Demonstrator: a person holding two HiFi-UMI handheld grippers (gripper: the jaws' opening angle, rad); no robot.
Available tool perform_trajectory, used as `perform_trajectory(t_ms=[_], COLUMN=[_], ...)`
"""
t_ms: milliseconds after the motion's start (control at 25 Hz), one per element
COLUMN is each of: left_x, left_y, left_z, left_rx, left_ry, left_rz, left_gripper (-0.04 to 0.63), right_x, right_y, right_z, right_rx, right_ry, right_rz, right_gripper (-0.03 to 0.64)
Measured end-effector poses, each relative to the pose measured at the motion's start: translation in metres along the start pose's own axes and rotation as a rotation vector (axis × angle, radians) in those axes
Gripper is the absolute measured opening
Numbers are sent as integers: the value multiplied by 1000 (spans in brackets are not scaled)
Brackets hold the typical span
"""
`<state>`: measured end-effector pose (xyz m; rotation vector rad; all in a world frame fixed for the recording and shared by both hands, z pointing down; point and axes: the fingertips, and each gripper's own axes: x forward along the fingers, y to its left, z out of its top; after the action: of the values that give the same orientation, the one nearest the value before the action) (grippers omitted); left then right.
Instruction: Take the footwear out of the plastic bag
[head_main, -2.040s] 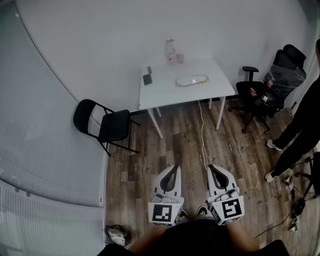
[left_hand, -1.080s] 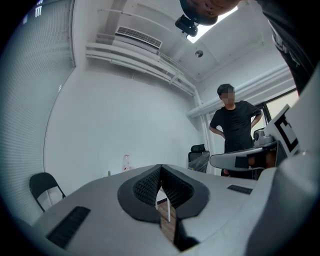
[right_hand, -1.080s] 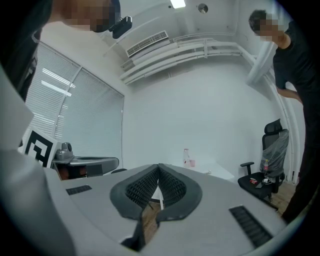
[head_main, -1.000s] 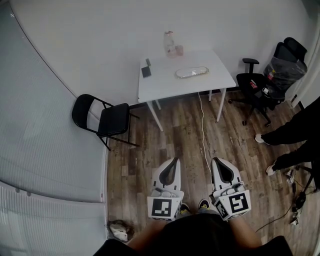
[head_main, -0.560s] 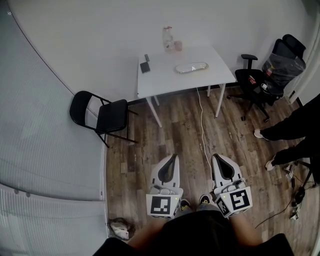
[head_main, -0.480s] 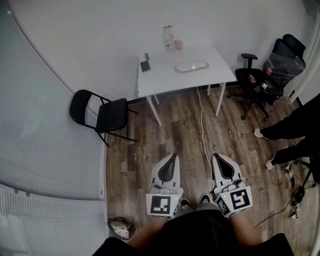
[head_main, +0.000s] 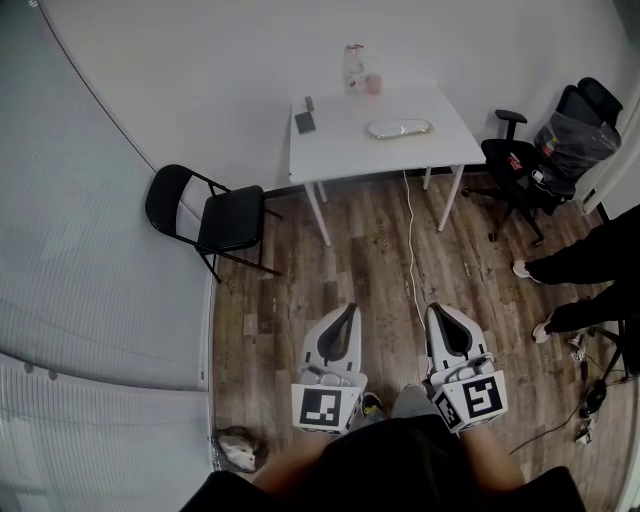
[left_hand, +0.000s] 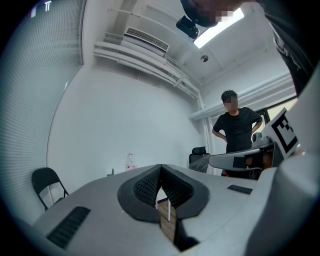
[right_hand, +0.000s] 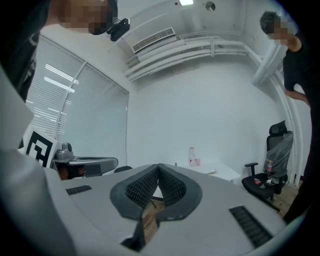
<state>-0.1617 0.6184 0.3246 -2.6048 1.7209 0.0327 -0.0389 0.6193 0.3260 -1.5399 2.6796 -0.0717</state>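
- Two grippers low in head view: left gripper (head_main: 346, 308) at 6 o'clock, right gripper (head_main: 436, 308) at 5, over wood floor (head_main: 370, 260); plastic bag (head_main: 399, 128) on white table (head_main: 340, 150) at 12, well apart from both.
- Left gripper view: jaws pressed together, nothing between.
- Right gripper view: jaws together too, empty.

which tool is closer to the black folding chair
Left. The left tool is below-right of the folding chair; the right tool sits farther right.
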Motion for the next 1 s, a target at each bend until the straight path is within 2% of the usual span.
perform_trajectory(t_ms=[600,760,1000], left_x=[-10,-13,-5], left_y=[19,29,36], left_z=[10,2,1], left_rx=[-6,-7,21], left_ry=[-27,-22,-25], left_rz=[-5,1,-1], left_gripper=[21,21,21], right_x=[10,16,27], right_y=[13,16,10], right_z=[10,4,7], right_rx=[-43,-55,-65], right_ry=[-19,-23,-41], right_rz=[-9,-7,-7], right_gripper=[17,17,17])
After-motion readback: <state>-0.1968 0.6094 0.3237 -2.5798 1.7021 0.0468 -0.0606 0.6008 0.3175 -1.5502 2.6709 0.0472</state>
